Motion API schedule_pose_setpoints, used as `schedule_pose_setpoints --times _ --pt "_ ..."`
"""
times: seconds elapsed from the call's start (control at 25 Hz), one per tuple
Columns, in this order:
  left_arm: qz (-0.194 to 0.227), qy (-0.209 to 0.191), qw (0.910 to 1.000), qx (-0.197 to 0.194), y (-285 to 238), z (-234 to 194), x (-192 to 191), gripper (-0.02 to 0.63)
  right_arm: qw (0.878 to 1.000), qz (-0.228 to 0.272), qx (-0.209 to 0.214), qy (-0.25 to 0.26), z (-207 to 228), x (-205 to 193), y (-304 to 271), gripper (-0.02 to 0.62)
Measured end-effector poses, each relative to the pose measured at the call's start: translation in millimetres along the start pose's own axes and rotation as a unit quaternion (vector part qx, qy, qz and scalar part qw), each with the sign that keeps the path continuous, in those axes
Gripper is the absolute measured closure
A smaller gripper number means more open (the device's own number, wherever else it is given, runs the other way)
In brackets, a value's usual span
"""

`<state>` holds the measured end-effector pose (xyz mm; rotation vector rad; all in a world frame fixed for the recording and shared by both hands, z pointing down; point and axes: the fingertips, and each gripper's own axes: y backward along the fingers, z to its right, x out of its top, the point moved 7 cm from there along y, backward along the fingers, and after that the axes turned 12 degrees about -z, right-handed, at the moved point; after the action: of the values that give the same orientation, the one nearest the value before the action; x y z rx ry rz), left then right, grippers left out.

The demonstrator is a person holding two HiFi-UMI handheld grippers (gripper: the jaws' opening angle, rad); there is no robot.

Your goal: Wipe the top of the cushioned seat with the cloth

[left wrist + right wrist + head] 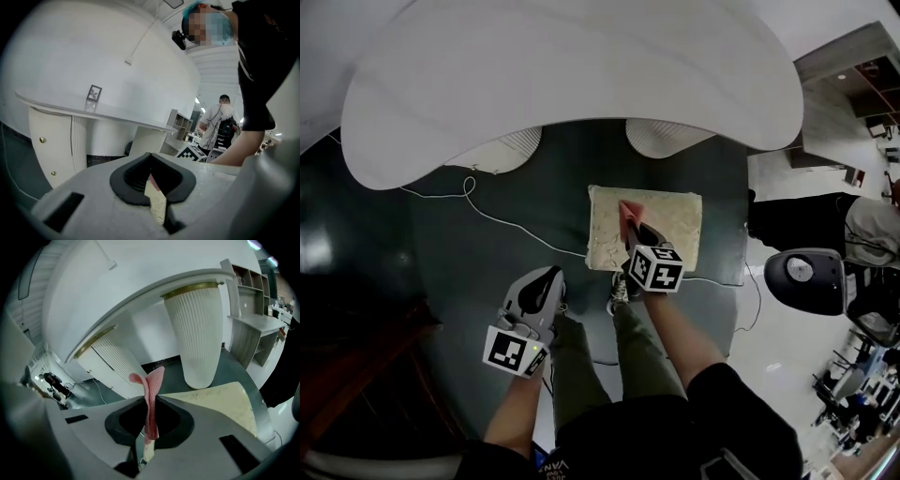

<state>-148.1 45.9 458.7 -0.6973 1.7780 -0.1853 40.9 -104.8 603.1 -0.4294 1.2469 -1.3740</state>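
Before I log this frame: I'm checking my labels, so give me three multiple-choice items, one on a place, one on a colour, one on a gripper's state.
1. Where does the cushioned seat stand? A on a shelf; B on the dark floor; C on a cart.
2. The cloth is: A pink; B blue; C green.
3. The right gripper is: A open; B shut, empty; C shut on the cloth.
Answers: 1 B, floor lies all round it; 2 A, pink in both views; 3 C, its jaws pinch the fabric.
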Motion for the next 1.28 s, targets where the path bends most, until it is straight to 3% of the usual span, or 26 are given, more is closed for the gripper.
schedule_pose_setpoints --times 0.36,0.76,1.04,1.28 --pt "-0.03 0.023 0.9993 -0.007 -16.4 -15.0 -47.4 0.588 0.999 -0.043 0.0 0.004 -3.9 9.0 -86.3 0.568" --pt "-0.041 0.036 0.9985 0.006 -25.2 -24.5 -79.3 0.589 0.992 -0.097 -0.031 0.076 -16.8 -2.9 -144.0 0.568" --pt "-0.051 0.034 0.9981 -0.005 -43.8 -13.4 -83.3 0.589 0.992 -0.1 -0.047 0.054 23.3 -5.2 -132.0 0.568" --pt "-0.061 0.022 0.9972 -0.036 -68.5 10.1 -81.5 0.589 0.991 -0.095 -0.089 0.036 97.8 -1.3 -95.3 0.568"
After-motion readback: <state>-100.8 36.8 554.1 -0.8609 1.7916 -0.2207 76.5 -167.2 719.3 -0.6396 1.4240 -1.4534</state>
